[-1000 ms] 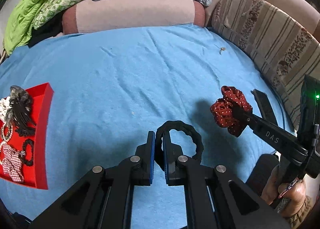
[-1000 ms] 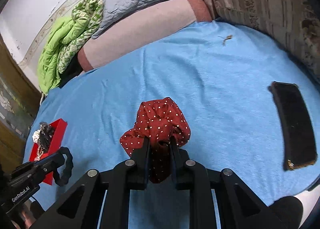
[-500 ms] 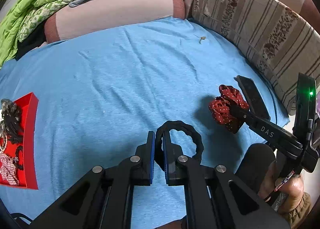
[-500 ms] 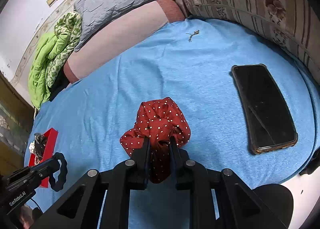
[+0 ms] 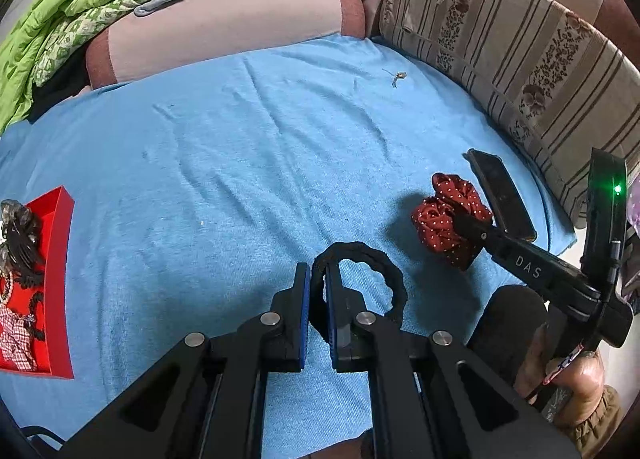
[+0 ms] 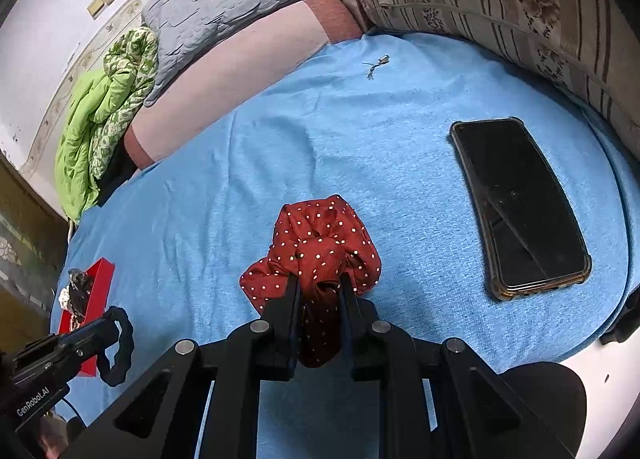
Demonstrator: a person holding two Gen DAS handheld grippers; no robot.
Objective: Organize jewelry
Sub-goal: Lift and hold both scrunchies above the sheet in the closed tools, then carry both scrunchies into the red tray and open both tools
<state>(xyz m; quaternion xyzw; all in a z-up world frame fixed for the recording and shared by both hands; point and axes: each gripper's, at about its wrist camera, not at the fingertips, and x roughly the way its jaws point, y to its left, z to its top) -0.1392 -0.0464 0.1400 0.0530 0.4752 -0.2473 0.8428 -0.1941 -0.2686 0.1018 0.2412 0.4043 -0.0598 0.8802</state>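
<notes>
My left gripper (image 5: pixel 316 275) is shut on a black braided hair tie (image 5: pixel 376 263), held above the blue sheet (image 5: pixel 240 163). My right gripper (image 6: pixel 318 283) is shut on a red scrunchie with white dots (image 6: pixel 320 243); from the left wrist that scrunchie (image 5: pixel 444 219) hangs at the right, close to the phone. The red tray (image 5: pixel 60 243) lies at the far left with several hair ties and beads in it. The right wrist view shows the tray (image 6: pixel 96 287) small at the left, behind the left gripper (image 6: pixel 108 327) and its black tie (image 6: pixel 120 347).
A black phone (image 6: pixel 520 203) lies on the sheet to the right of the scrunchie. A small twig-like scrap (image 6: pixel 376 65) sits far back. Pillows (image 5: pixel 224 31), a green blanket (image 5: pixel 60 23) and a striped cushion (image 5: pixel 520 59) border the bed. A hand (image 5: pixel 568 371) grips the right handle.
Both views have swung to the right: the tray has slid toward the left edge and the phone has come fully into sight. Both grips are unchanged.
</notes>
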